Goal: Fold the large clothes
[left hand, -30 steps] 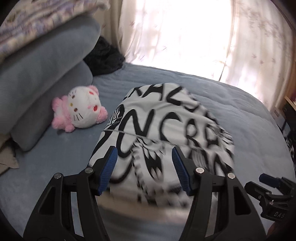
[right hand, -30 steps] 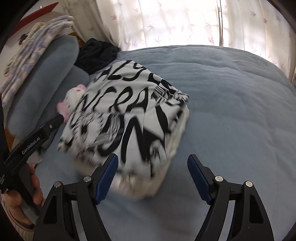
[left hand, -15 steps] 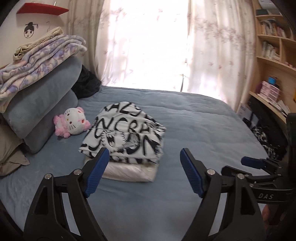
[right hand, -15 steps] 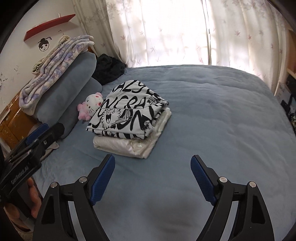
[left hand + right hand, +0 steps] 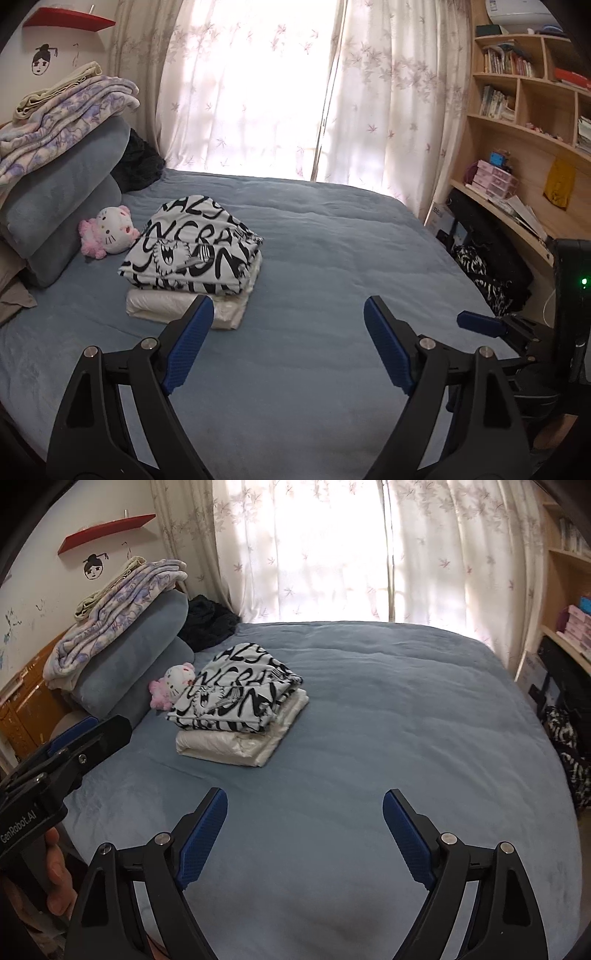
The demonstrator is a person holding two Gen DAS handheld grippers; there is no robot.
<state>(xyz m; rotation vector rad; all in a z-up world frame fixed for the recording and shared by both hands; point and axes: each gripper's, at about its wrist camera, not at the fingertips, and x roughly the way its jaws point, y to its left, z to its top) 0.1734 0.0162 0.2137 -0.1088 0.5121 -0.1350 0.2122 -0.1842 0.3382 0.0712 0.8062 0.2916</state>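
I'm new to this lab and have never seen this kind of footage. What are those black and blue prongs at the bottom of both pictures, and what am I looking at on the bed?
The prongs are two-finger grippers that a person holds, one in each hand, each with a wide-angle camera looking along its fingers. One picture comes from the left gripper, the other from the right gripper. Both are open and hold nothing. On the blue bed lies a folded black-and-white printed garment, stacked on a folded white garment. Beside the stack sits a pink and white plush toy, next to grey pillows topped with folded blankets.
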